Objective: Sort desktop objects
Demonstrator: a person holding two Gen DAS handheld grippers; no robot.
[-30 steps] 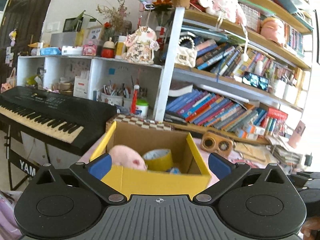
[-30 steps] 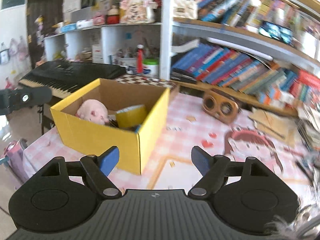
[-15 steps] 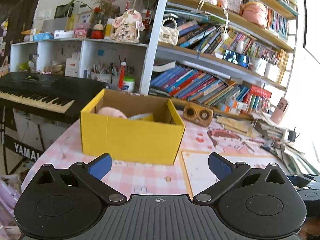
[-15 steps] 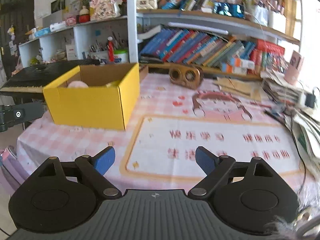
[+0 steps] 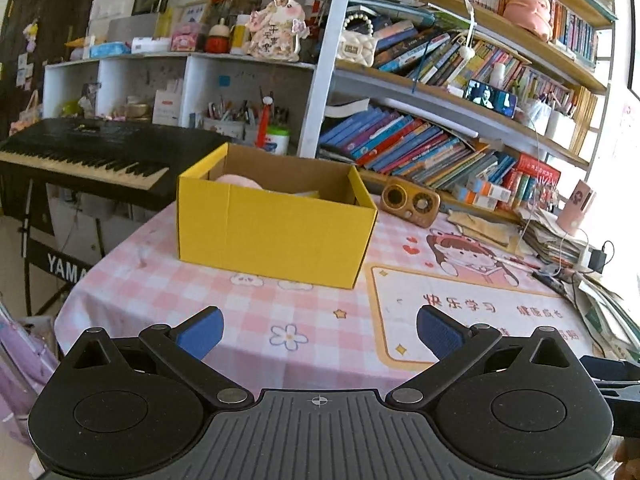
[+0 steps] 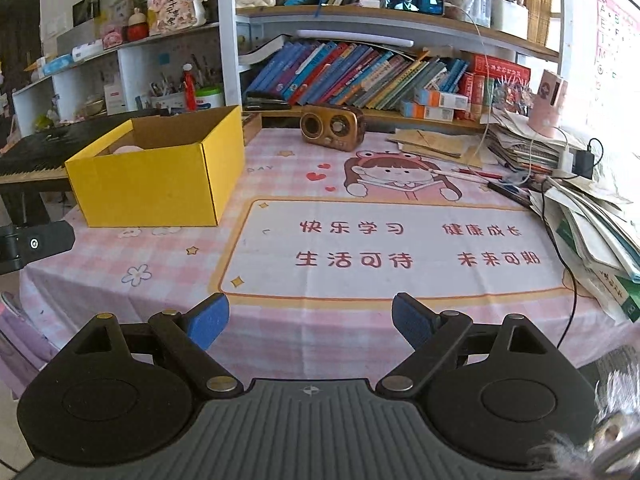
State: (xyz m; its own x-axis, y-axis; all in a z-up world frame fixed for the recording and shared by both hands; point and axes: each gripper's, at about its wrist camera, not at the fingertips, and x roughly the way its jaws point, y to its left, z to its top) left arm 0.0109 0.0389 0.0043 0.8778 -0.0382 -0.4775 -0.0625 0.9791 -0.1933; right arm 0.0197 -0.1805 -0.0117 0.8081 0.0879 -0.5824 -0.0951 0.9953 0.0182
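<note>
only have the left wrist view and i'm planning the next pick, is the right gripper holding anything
Observer: No. The right gripper is open; its jaws have just been opening and nothing is between them.
Operator: ok, anything hidden behind the yellow cardboard box
Observer: Yes, a low brown wooden tray stands close behind its far right corner. I cannot tell whether they touch.

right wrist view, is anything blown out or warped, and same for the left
Right wrist view: window glare washes out the far right by the pink cup, and the bookshelf bows from fisheye. Left wrist view: the same glare at right, the yellow box sharp.
</note>
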